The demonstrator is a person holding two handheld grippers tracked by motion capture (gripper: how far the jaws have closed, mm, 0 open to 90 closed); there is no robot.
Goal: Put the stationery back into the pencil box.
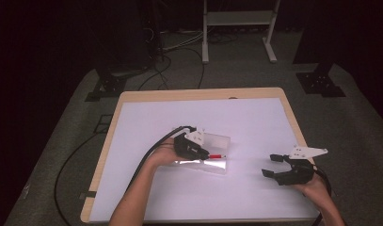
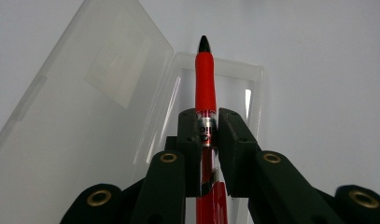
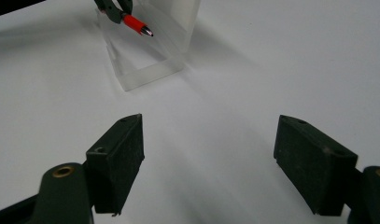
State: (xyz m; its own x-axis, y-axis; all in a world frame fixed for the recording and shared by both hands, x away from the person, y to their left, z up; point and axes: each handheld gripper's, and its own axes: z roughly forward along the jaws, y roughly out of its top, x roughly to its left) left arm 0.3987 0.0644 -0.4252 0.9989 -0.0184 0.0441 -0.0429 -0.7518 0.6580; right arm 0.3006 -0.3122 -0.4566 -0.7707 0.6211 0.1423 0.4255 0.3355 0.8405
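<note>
- My left gripper (image 2: 207,140) is clamped on a red pen with a black tip and a clear barrel section (image 2: 205,79); the jaws pinch it at the clear band, so most of the red grip juts out ahead of them.
- The pen hangs over the open tray of a clear, long plastic case (image 2: 215,88), whose lid (image 2: 85,112) stands swung up on the left side of my jaws in the left gripper view.
- My right gripper (image 3: 208,158) is spread wide with nothing between its jaws, resting low over the white table surface (image 1: 255,122), well apart from the case, which lies ahead of it and towards its left.
- I judge the step in hand to be laying the pen into the tray. To do it well I would keep the pen parallel to the tray's long walls, lower it until the barrel sits on the floor, and only then ease the jaws apart.
- The tip points at the far end wall, so I would watch that it clears that wall rather than riding up on it.
- The light case could slide under a push; the free right gripper is placed to steady it if needed.
- Dark print shows on the clear band between my left jaws, but it is too cropped to read. A pale rectangular patch on the lid shows no legible writing.
</note>
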